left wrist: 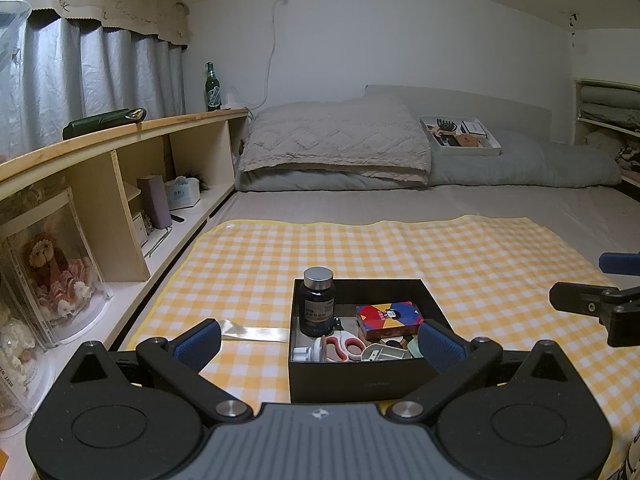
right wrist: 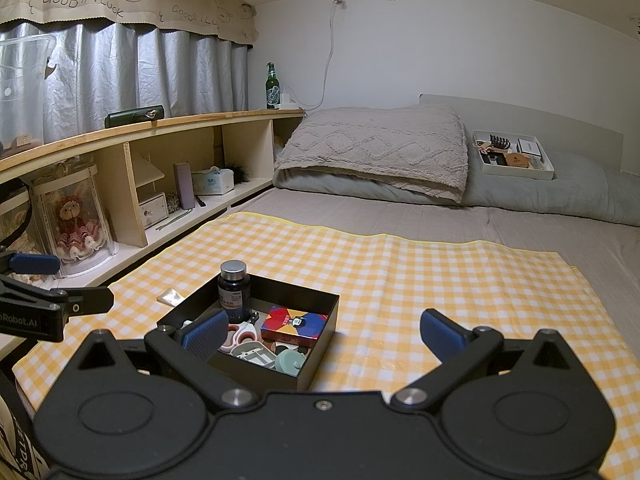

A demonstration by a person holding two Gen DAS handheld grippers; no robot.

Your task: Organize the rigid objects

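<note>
Box [left wrist: 360, 376] on checked cloth [left wrist: 400, 248] held bottle [left wrist: 318, 302], scissors [left wrist: 346, 346] and cards [left wrist: 388, 318]; my left claw [left wrist: 320, 342] and right claw [right wrist: 322, 334] stood apart, empty.

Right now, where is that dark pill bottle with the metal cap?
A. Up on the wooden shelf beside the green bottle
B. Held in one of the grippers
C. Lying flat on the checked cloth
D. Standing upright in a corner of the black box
D: the pill bottle stands upright in a far corner of the black box, while both the left gripper and right gripper are open and empty.
</note>
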